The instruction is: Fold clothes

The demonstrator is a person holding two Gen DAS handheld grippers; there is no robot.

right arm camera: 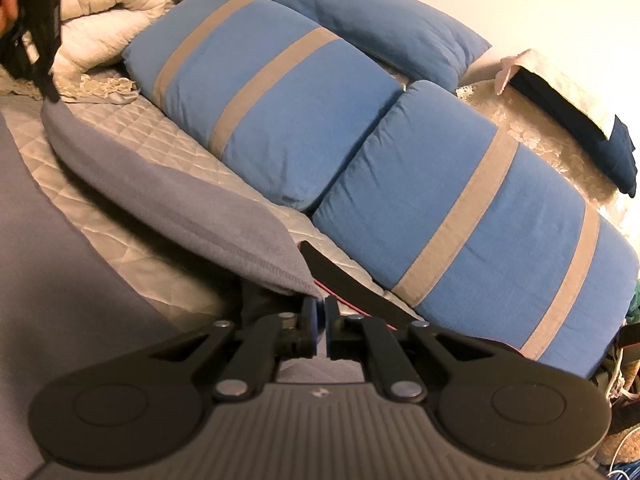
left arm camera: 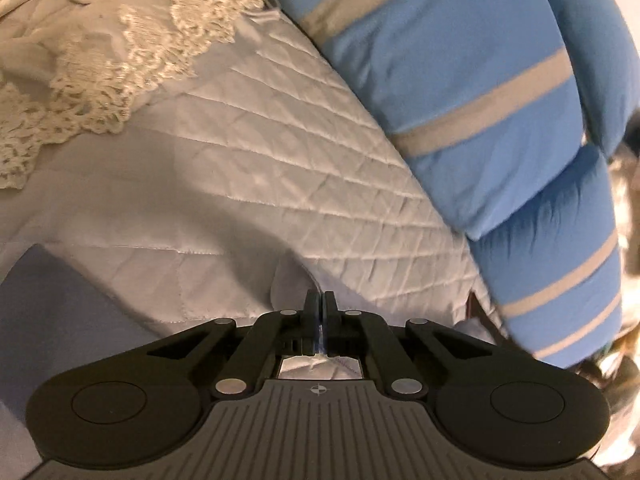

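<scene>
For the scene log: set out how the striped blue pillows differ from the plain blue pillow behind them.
The striped blue pillows carry grey bands across the cover; the plain blue pillow has none. The striped ones lie at the front, end to end along the quilted bedspread; the plain one sits behind, partly hidden by them. Two striped ones show, only one plain. All share the same blue fabric and a plump filling.

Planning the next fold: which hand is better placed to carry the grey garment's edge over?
Probably left: the left gripper pinches a corner of the grey garment, lifted over bare quilt; the right gripper sits low beside the striped pillows.
</scene>
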